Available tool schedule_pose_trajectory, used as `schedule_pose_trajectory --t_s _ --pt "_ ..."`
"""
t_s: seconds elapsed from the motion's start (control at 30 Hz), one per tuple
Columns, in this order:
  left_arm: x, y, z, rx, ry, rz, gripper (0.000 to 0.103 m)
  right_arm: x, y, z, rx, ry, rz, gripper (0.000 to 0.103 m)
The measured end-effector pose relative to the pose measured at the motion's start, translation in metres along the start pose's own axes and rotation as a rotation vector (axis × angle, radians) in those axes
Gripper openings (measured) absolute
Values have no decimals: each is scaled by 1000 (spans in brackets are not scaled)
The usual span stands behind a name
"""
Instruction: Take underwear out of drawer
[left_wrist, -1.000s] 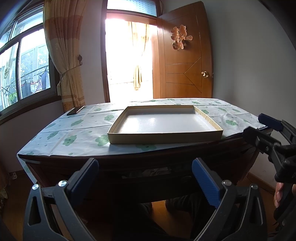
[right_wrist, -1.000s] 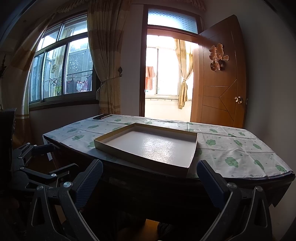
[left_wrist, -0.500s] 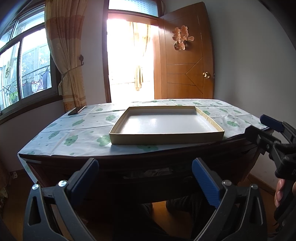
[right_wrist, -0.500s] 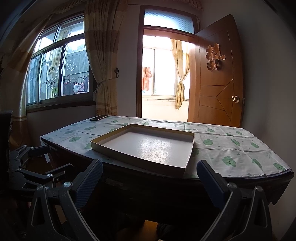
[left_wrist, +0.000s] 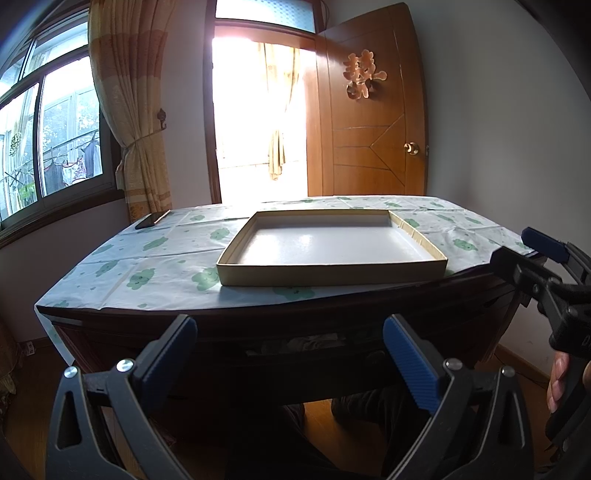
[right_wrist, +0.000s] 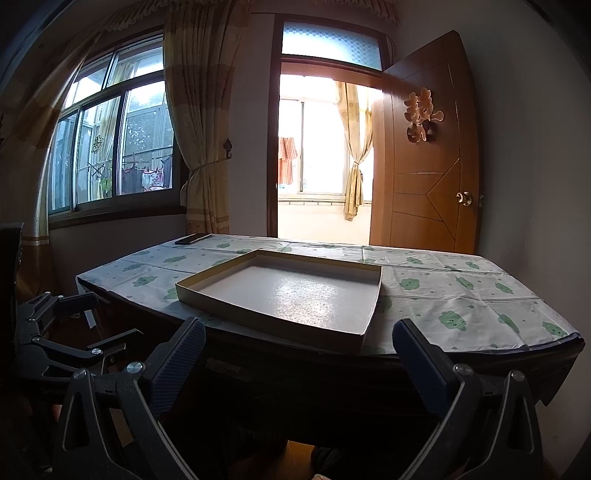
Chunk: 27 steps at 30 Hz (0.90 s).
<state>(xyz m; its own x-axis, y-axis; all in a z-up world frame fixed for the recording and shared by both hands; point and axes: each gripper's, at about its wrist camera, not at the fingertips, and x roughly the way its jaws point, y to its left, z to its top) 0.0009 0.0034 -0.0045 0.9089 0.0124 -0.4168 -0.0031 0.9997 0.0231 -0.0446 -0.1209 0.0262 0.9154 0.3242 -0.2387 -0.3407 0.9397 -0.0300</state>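
Observation:
Under the front edge of the dark wooden table (left_wrist: 258, 321) a drawer (left_wrist: 314, 354) stands slightly open. Pale crumpled fabric (left_wrist: 306, 341) shows in its gap; I cannot tell which garment it is. My left gripper (left_wrist: 291, 358) is open and empty, held in front of the drawer and a little short of it. In the left wrist view my right gripper (left_wrist: 532, 254) hangs at the table's right corner with a hand on it. In its own view the right gripper (right_wrist: 299, 354) is open and empty before the table's front, where the drawer is lost in shadow. The left gripper (right_wrist: 74, 328) shows low on the left.
A shallow empty cardboard box lid (left_wrist: 332, 247) lies on the cloud-print tablecloth (left_wrist: 159, 251). A dark phone (left_wrist: 151, 219) rests at the far left corner. Behind are a window, curtains and an open wooden door (left_wrist: 373, 122). A person's legs show under the table.
The right gripper has swung a little to the right, so the scene has slid left in its view. The left gripper has barely moved. Both stay open.

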Motion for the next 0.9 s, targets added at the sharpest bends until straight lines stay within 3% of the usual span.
schedule_pose_trajectory --t_s 0.63,0.9 --pt "0 0 -1 -1 2 0 103 3 -1 -4 -2 2 -20 102" --pt "2 -4 -3 1 5 1 103 4 -7 -9 34 -6 39 103"
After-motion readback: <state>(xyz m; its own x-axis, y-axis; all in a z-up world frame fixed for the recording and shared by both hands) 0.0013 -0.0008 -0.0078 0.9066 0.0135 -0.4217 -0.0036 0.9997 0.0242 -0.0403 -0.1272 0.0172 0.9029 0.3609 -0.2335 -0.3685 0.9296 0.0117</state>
